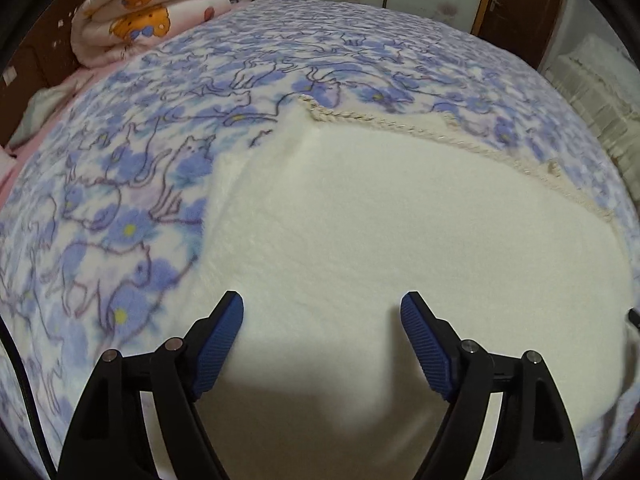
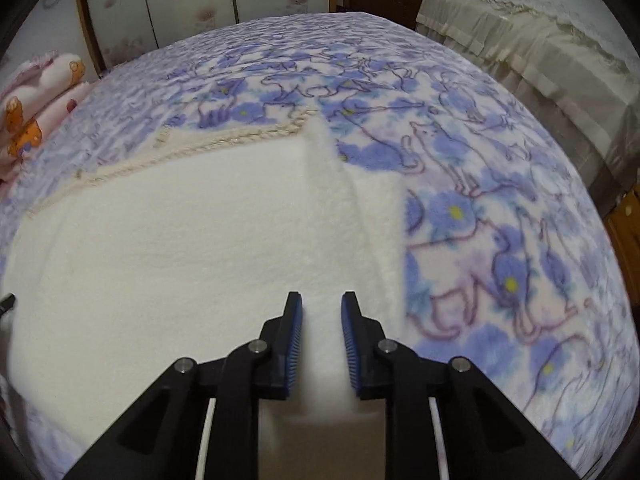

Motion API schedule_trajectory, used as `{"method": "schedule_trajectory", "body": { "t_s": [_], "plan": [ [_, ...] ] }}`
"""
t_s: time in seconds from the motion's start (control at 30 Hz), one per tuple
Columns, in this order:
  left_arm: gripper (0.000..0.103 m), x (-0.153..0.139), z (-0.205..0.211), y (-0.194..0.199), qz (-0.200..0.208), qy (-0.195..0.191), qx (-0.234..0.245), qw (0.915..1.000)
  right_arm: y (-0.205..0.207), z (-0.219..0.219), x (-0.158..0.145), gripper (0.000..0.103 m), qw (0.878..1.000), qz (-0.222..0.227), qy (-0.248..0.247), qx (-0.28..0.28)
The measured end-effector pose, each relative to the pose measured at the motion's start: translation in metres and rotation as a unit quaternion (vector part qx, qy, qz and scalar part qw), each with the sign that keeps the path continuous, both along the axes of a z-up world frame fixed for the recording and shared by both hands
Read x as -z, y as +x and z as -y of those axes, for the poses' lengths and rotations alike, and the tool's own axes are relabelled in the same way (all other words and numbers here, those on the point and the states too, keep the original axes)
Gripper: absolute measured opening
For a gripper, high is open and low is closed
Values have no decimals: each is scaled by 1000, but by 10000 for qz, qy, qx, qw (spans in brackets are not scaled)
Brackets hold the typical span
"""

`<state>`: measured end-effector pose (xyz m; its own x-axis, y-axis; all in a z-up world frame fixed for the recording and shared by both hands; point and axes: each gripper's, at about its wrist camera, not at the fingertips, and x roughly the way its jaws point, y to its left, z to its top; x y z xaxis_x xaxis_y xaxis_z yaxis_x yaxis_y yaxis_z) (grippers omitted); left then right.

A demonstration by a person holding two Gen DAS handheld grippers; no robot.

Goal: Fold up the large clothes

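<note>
— Where the bed's far left corner sits, what lies there?
— A rolled pink quilt printed with orange bears (image 1: 148, 12), on the fleece bedspread with blue flowers and outlined cats (image 1: 120, 216).
— And the garment?
— The fluffy cream-white garment with a braided trim edge (image 1: 400, 232) lies flat on that bedspread, its trim along the far side, a folded flap at each far corner.
— The left gripper (image 1: 322, 312)?
— Its blue ribbed pads (image 1: 218, 348) are spread wide over the near part of the garment, nothing between them.
— The right gripper (image 2: 322, 312)?
— Narrowly parted, jaws nearly parallel above the garment; I cannot tell whether fabric is pinched. To its right stands a beige-draped piece of furniture (image 2: 520, 40).
</note>
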<state>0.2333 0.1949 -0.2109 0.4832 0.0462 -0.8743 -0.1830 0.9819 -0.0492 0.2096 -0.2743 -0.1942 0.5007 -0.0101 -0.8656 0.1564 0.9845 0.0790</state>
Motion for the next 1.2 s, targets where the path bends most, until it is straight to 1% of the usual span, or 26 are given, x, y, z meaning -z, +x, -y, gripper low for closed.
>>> {"method": "schedule_trajectory", "body": {
  "t_s": [0.07,0.13,0.17,0.23,0.3,0.33,0.4,0.43,0.5,0.53,0.6,0.67,0.73,0.77,0.8,0.87,0.9,1.03,1.2],
  "plan": [
    [80,-12,13,-17,142,-173,42,9997,-13,-27,-9,20,9991,105,345,-211],
    [80,-22,30,-35,272,-330,203,9989,-26,-59,-18,20,9975,171,444,-521],
    [80,-25,38,-42,312,-404,285,9983,-34,-80,-21,20,9954,210,535,-762],
    [80,-26,59,-61,353,-627,460,9963,-47,-115,-21,20,9903,201,726,-1166],
    [80,-19,78,-73,299,-785,608,9946,-58,-145,-19,20,9837,158,902,-1547],
    [80,-12,86,-78,228,-763,656,9947,-62,-159,-15,20,9807,139,887,-1734],
    [80,3,92,-83,59,-527,561,9970,-69,-175,-3,20,9790,67,652,-1930],
    [80,9,89,-84,10,-401,494,9980,-70,-175,2,20,9793,39,557,-1947],
    [80,17,73,-88,-57,-212,291,9993,-71,-159,10,17,9821,-34,417,-1836],
    [80,18,62,-89,-59,-260,199,9994,-71,-142,13,17,9858,-96,269,-1656],
    [80,19,38,-94,-55,-430,30,9991,-71,-102,17,16,9915,-117,190,-1280],
    [80,19,18,-99,-81,-388,-184,9990,-75,-59,22,1,9957,-168,189,-895],
    [80,22,4,-102,-128,-319,-352,9988,-81,-27,24,0,9974,-211,235,-645],
    [81,26,-4,-105,-207,-205,-543,9981,-85,-18,24,0,9978,-212,249,-570],
    [84,31,-15,-105,-237,-216,-707,9970,-88,-10,24,0,9981,-208,264,-511],
    [84,35,-30,-110,-175,-626,-880,9940,-92,-6,24,0,9984,-195,275,-451],
    [84,36,-33,-111,-160,-682,-912,9934,-92,-7,24,0,9986,-188,253,-420],
    [84,35,-30,-110,-187,-558,-879,9944,-90,-17,25,0,9993,-239,51,-289],
    [84,32,-29,-107,-236,-593,-902,9939,-90,-15,24,2,9994,-232,167,-197]
  ]
}}
